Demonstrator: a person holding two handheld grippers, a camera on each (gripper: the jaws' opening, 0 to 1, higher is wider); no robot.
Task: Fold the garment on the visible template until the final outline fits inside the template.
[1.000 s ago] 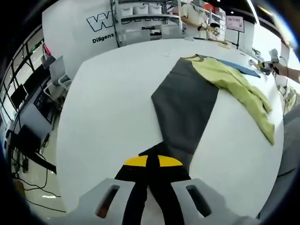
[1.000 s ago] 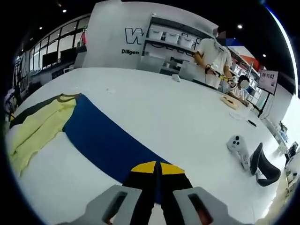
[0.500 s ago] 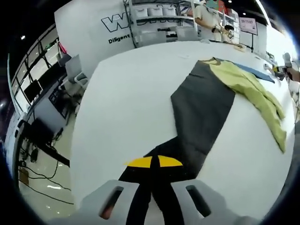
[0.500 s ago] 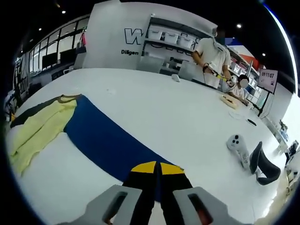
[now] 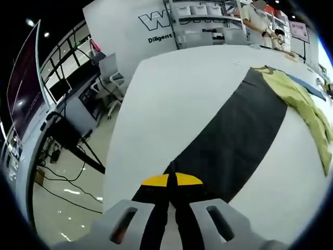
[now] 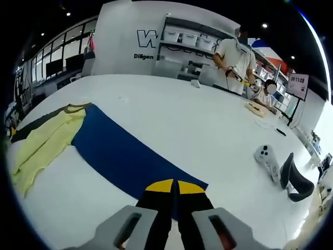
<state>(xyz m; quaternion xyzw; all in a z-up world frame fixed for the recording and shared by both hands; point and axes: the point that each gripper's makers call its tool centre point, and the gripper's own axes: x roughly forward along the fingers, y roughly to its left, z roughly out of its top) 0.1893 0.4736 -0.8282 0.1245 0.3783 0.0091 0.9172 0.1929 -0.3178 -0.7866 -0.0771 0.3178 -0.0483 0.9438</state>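
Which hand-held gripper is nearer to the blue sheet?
Right. The right hand-held gripper is at the blue sheet's near end; the left hand-held gripper is at the black sheet's end, far from the blue.

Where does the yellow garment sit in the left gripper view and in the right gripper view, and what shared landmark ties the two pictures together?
Left gripper view: yellow garment at the far right, beside the black sheet.
Right gripper view: the garment at the left, beside the blue sheet.
Shared landmark: the white wall with dark lettering behind the white table.
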